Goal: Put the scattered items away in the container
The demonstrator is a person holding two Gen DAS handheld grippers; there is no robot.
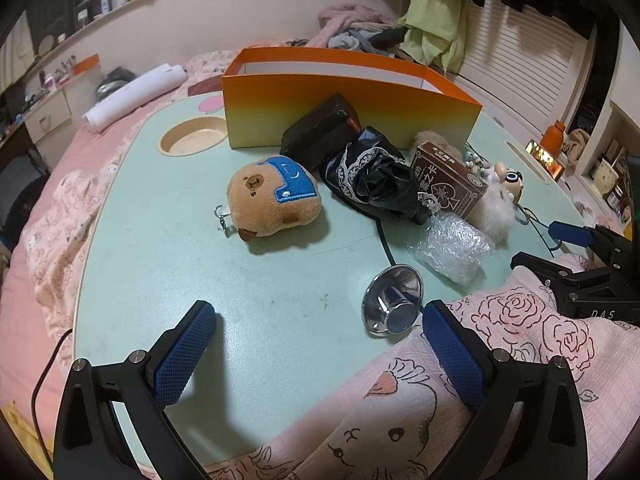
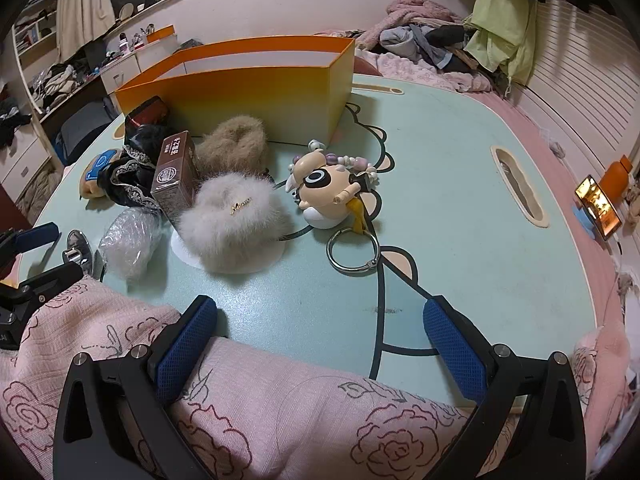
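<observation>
An orange box (image 1: pixel 352 108) (image 2: pixel 256 96) stands open-topped at the back of the pale green table (image 1: pixel 200 280) (image 2: pixel 460 208). Before it lie a tan plush toy (image 1: pixel 272 200), a dark case (image 1: pixel 320 128), black lace-trimmed cloth (image 1: pixel 380 180), a brown card box (image 1: pixel 448 180) (image 2: pixel 174 176), bubble wrap (image 1: pixel 452 248) (image 2: pixel 128 240), a metal funnel (image 1: pixel 392 300), two fluffy pieces (image 2: pixel 236 224), and a figurine keychain (image 2: pixel 328 192) with a ring (image 2: pixel 354 252). My left gripper (image 1: pixel 320 344) is open over bare table near the funnel. My right gripper (image 2: pixel 320 340) is open, nothing between its fingers.
Pink patterned bedding (image 1: pixel 500 360) (image 2: pixel 280 420) laps over the table's near edge. A round cup recess (image 1: pixel 192 136) sits left of the box, a slot (image 2: pixel 520 184) on the right. Clothes (image 2: pixel 440 44) pile behind. A lit phone (image 2: pixel 598 204) and orange bottle (image 2: pixel 616 176) stand far right.
</observation>
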